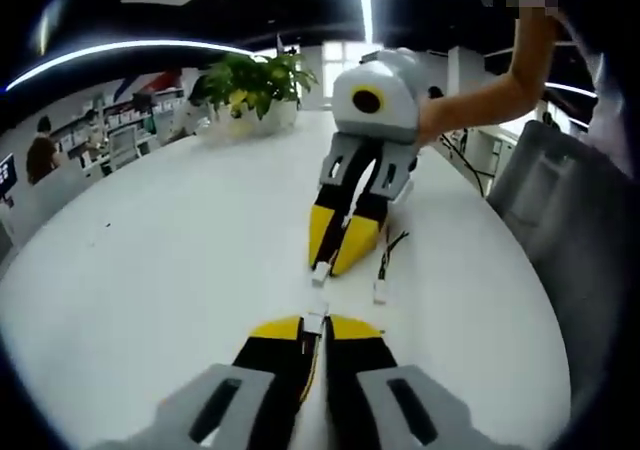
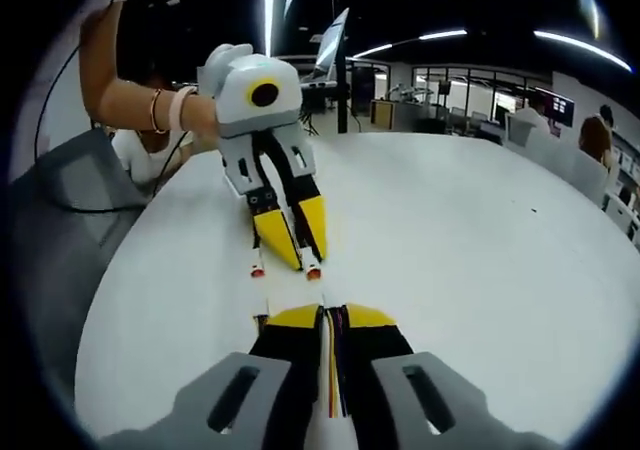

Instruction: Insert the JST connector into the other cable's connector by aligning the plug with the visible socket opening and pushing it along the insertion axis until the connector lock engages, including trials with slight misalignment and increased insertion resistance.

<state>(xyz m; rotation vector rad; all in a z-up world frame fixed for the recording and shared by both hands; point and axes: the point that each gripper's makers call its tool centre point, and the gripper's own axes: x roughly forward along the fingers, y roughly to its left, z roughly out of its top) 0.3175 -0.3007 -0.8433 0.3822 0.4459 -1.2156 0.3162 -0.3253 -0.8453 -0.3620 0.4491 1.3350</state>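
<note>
In the left gripper view my left gripper (image 1: 315, 322) is shut on a cable whose white connector (image 1: 315, 320) pokes out between the yellow tips. Facing it, my right gripper (image 1: 325, 268) is shut on the other cable, its white connector (image 1: 320, 273) at the tips. A short gap separates the two connectors. A loose black-wired cable end (image 1: 381, 288) lies on the table beside the right gripper. In the right gripper view my right gripper (image 2: 330, 312) pinches coloured wires (image 2: 335, 370), and the left gripper (image 2: 305, 262) points back with a small connector (image 2: 313, 270) at its tip.
The white round table (image 1: 180, 240) spreads out wide to the left. A potted plant (image 1: 250, 85) stands at its far edge. A person's forearm (image 1: 480, 100) reaches to the right gripper. A grey chair (image 1: 560, 200) stands by the table's right edge; desks and people sit far behind.
</note>
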